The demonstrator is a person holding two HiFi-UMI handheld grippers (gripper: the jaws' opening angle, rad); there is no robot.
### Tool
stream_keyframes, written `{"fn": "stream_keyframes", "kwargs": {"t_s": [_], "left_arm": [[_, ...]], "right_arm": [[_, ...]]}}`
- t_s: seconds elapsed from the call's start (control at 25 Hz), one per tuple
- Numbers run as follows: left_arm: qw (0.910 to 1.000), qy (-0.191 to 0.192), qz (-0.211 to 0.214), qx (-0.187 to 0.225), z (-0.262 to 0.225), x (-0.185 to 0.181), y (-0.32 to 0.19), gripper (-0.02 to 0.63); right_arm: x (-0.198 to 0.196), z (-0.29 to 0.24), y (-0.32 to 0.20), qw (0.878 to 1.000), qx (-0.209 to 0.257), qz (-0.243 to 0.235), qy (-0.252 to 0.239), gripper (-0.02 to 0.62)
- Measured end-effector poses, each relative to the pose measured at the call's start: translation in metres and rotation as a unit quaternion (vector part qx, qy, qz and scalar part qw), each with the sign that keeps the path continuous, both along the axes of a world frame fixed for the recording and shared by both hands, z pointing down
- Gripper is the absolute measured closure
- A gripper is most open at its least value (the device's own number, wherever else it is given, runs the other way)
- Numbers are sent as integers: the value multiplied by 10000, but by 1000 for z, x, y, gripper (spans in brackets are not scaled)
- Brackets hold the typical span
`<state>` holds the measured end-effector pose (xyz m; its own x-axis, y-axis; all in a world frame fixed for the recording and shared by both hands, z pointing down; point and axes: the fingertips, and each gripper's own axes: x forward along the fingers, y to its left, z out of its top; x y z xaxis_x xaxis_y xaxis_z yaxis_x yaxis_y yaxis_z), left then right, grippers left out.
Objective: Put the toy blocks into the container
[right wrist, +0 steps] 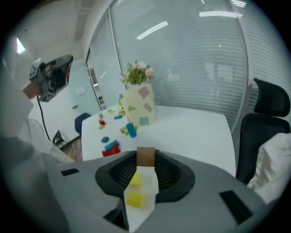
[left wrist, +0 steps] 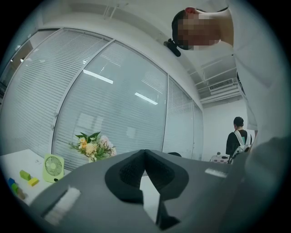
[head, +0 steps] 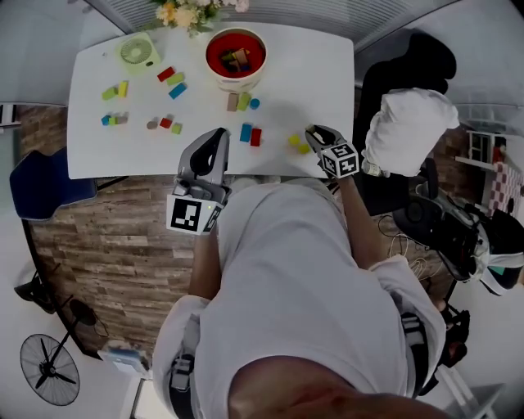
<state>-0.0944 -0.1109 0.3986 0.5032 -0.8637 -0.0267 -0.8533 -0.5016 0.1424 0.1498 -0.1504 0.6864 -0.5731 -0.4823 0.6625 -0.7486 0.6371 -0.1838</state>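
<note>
My right gripper (right wrist: 145,158) is shut on a small brown block (right wrist: 145,157) held at the jaw tips, a little above the table. Two yellow blocks (right wrist: 135,189) lie on the white table (head: 319,74) right under it. In the head view this gripper (head: 315,133) hangs over the table's near right edge, beside those yellow blocks (head: 299,144). The container (head: 235,57), cream outside and red inside, stands at the far middle with several blocks in it. My left gripper (head: 215,141) sits at the near edge, jaws together and empty, pointing level over the table.
Loose blocks lie scattered: a blue and red pair (head: 250,135), a tan, green and blue group (head: 242,101) by the container, others at the left (head: 170,80). A green fan (head: 137,51) and flowers (head: 190,11) stand at the back. A black chair (head: 401,74) is at the right.
</note>
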Motion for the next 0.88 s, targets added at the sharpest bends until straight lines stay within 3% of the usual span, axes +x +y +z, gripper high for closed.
{"fn": "stream_keyframes", "kwargs": {"t_s": [0.12, 0.2, 0.4, 0.52, 0.64, 0.8, 0.88], "left_arm": [[10000, -57, 1, -12, -1, -7, 2, 607], [10000, -70, -53, -3, -3, -13, 5, 607], [9995, -25, -317, -12, -4, -30, 16, 607], [9987, -13, -506, -36, -2, -39, 26, 607], [9973, 5, -737, -43, -2, -48, 39, 607], [9929, 39, -1185, -76, -2, -68, 59, 607], [9902, 35, -1395, -89, -2, -77, 69, 607]], "right_arm": [[-20, -59, -23, 9941, 661, 208, -839, 472], [-35, -100, -38, 9870, 1119, 141, -1142, 472], [-82, -184, -78, 9674, 2183, -573, -1150, 472], [-114, -214, -107, 9564, 2599, -1063, -801, 472], [-146, -220, -136, 9483, 2731, -1613, -133, 472], [-192, -179, -170, 9316, 2360, -2564, 1031, 472], [-210, -147, -180, 9143, 1981, -3095, 1701, 472]]}}
